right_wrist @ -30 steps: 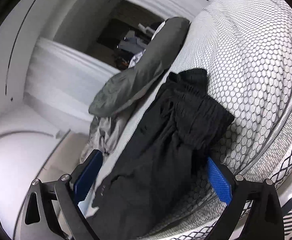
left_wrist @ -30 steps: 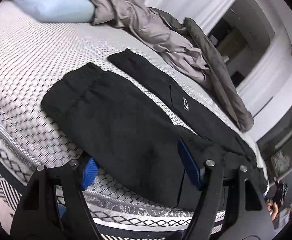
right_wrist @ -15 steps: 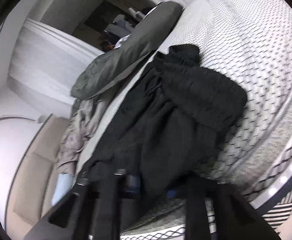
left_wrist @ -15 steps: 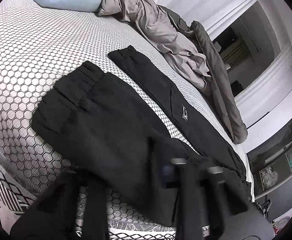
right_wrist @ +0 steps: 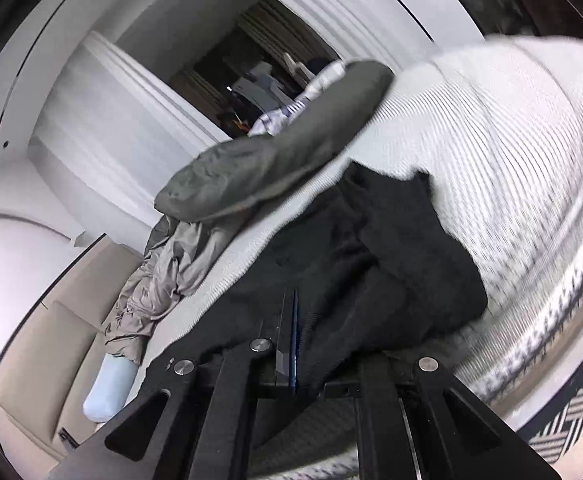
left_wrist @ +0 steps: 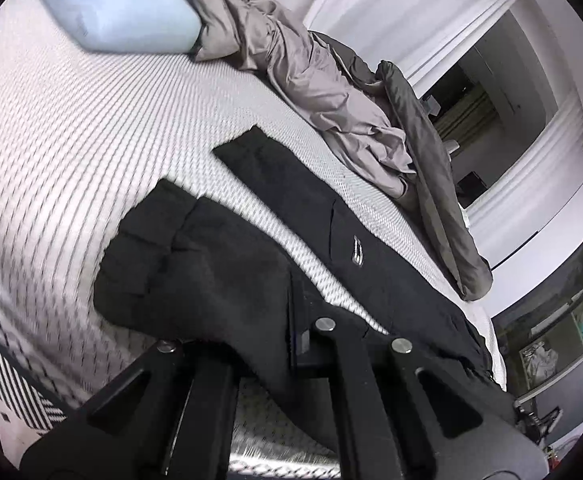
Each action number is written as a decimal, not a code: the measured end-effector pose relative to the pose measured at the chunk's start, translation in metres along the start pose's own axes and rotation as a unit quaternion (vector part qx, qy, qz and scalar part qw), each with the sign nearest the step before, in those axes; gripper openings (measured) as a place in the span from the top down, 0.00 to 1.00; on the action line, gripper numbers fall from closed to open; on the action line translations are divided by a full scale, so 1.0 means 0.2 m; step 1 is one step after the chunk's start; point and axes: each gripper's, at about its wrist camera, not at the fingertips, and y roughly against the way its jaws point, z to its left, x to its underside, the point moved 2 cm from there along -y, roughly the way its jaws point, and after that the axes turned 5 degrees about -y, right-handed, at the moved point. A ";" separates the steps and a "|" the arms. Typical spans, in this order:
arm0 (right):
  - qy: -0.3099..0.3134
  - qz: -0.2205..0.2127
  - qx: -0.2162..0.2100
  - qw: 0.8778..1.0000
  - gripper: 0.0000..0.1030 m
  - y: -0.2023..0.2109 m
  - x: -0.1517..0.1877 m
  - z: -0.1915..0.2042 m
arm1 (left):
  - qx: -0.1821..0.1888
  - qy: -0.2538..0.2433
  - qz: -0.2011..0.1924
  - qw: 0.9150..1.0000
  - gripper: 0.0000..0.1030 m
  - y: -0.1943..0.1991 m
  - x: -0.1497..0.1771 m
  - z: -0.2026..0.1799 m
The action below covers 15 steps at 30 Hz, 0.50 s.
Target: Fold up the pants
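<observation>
Black pants [left_wrist: 219, 280] on the mattress [left_wrist: 71, 140], near edge pinched by both grippers — left gripper [left_wrist: 297, 344] and right gripper [right_wrist: 289, 340], each clamped on cloth. The long axis runs between them; the free leg lies beyond, away from the fingers.

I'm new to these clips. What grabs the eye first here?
Black pants sprawl across the white honeycomb-patterned mattress, the near edge pinched by both the left hand-held gripper and the right hand-held gripper. Behind them, a rumpled grey duvet trails from a pale blue pillow.
</observation>
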 end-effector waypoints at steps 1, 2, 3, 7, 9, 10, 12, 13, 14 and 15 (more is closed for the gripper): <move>0.008 -0.006 0.006 1.000 0.94 0.00 -0.02 0.04 | -0.003 0.001 0.000 1.000 1.00 -0.02 -0.05 -0.02; 0.020 -0.015 0.016 1.000 0.94 -0.04 -0.05 0.11 | -0.006 0.004 0.002 1.000 1.00 -0.04 -0.10 -0.05; 0.035 -0.026 0.030 0.999 0.94 -0.07 -0.09 0.17 | -0.009 0.003 0.004 1.000 1.00 -0.08 -0.17 -0.08; 0.062 -0.028 0.077 0.995 0.94 -0.31 -0.28 0.32 | -0.022 -0.013 0.009 1.000 1.00 -0.24 -0.39 -0.22; 0.067 -0.023 0.093 0.993 0.94 -0.48 -0.39 0.37 | -0.026 -0.019 0.026 0.999 0.99 -0.40 -0.52 -0.30; 0.070 -0.017 0.107 0.992 0.94 -0.61 -0.45 0.39 | -0.031 -0.019 0.038 0.999 0.99 -0.50 -0.59 -0.33; 0.069 0.008 0.129 0.989 0.93 -0.86 -0.55 0.41 | -0.058 -0.005 0.052 0.997 0.91 -0.75 -0.74 -0.35; 0.072 0.022 0.141 0.987 0.90 -0.99 -0.60 0.42 | -0.063 -0.005 0.061 0.996 0.87 -0.86 -0.80 -0.36; 0.078 0.036 0.152 0.985 0.80 -1.13 -0.64 0.42 | -0.067 -0.003 0.069 0.995 0.73 -0.96 -0.84 -0.36; 0.087 0.048 0.166 0.981 0.73 -1.28 -0.68 0.42 | -0.081 0.008 0.074 0.994 0.55 -1.06 -0.89 -0.33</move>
